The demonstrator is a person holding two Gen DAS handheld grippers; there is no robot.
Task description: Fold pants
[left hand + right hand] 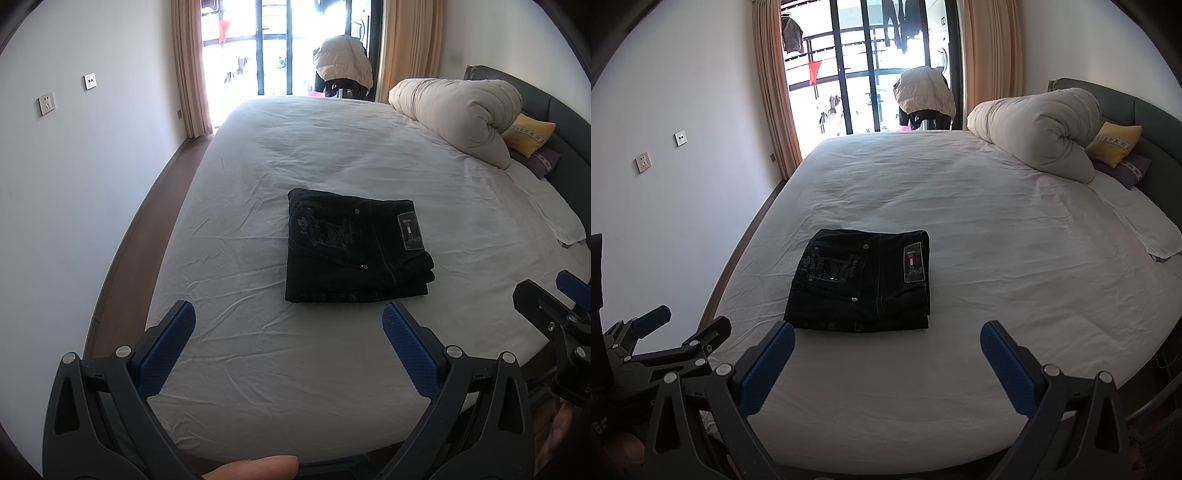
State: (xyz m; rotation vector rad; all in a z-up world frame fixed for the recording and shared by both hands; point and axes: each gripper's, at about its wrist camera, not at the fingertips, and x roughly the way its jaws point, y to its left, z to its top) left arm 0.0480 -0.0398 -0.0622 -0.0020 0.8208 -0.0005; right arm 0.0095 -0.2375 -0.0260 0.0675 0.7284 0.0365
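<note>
And there sit the pants, a compact dark stack on the bed, well short of the rolled duvet by the headboard. The left gripper hangs just before the stack's near edge, jaws wide apart, holding nothing. The right gripper matches it, jaws spread and empty. The fold looks finished from here; if anything remains, it's squaring that slightly ragged duvet-side edge, pinching only the top layers, gently.

black pants, white sheet, yellow pillow
</note>
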